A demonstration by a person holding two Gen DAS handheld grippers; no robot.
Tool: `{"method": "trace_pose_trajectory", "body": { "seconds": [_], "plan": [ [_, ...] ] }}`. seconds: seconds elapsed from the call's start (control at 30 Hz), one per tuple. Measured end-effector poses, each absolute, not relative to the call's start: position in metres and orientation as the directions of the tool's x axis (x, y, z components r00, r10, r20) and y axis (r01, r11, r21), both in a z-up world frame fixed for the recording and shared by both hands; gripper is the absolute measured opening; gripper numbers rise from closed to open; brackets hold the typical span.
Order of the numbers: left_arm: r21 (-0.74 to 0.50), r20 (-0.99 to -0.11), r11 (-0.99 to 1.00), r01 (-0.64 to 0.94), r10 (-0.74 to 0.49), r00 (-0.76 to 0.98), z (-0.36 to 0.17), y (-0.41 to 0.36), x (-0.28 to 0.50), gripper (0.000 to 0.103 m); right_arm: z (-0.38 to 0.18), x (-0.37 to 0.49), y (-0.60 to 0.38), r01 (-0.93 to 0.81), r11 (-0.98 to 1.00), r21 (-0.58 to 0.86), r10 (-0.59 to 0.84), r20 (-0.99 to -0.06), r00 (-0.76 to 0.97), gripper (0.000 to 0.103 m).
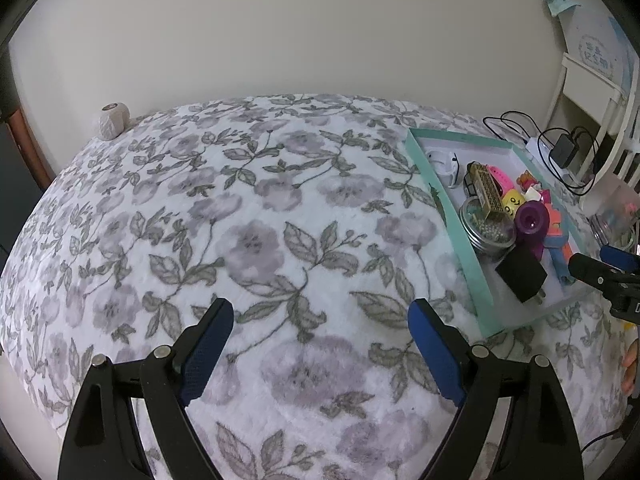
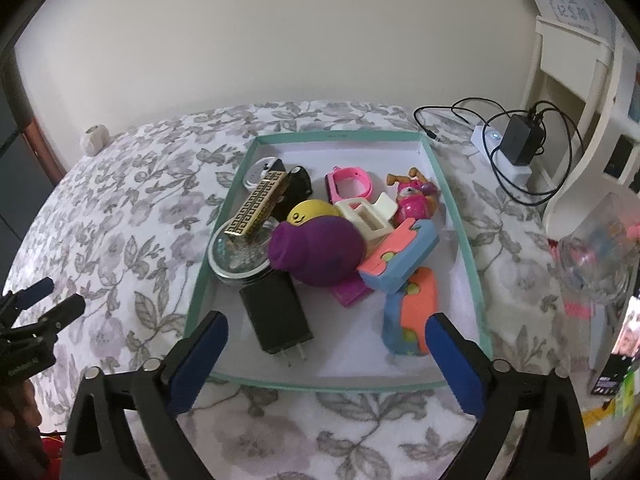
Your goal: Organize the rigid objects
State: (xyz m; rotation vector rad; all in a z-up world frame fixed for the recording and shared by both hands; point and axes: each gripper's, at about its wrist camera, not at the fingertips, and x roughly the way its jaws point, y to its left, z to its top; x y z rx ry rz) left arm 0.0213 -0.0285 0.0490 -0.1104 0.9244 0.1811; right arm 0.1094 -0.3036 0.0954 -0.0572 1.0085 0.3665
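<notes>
You are working over a bed spread printed with grey leaves and mauve flowers, pushed against a plain cream wall. A shallow teal-rimmed tray lies on the spread to your right side, and the small things are piled in it.

Your left gripper hangs over bare spread with its blue pads far apart and nothing between them. Your right gripper is poised above the tray's near edge, fingers spread wide and empty.

In the tray, a black charger lies nearest you with its prongs toward the rim. Behind it a round clear-lidded tin carries one end of a gold patterned box. A purple rounded toy sits in the middle, touching a yellow smiley ball. To its right are a white clip, a pink band, a pink figurine and two blue-and-orange puzzle blocks.

Beyond the tray a power strip holds a black adapter.
</notes>
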Motion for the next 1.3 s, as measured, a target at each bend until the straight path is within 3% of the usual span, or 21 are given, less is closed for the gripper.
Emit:
{"method": "trace_pose_trajectory", "body": {
  "seconds": [0.07, 1.3],
  "plan": [
    [-0.022, -0.803, 0.979, -0.201, 0.102, 0.587, 0.047, -0.028, 0.020, 0.099, 0.094, 0.105, -0.302, -0.328, 0.939, 0.106, 0.263, -0.835, 0.484, 0.103],
    [0.014, -0.814, 0.977, -0.212, 0.133, 0.565, 0.035, -0.032, 0.007, 0.099, 0.072, 0.054, -0.283, -0.321, 0.945, 0.060, 0.221, -0.842, 0.493, 0.103]
  ]
}}
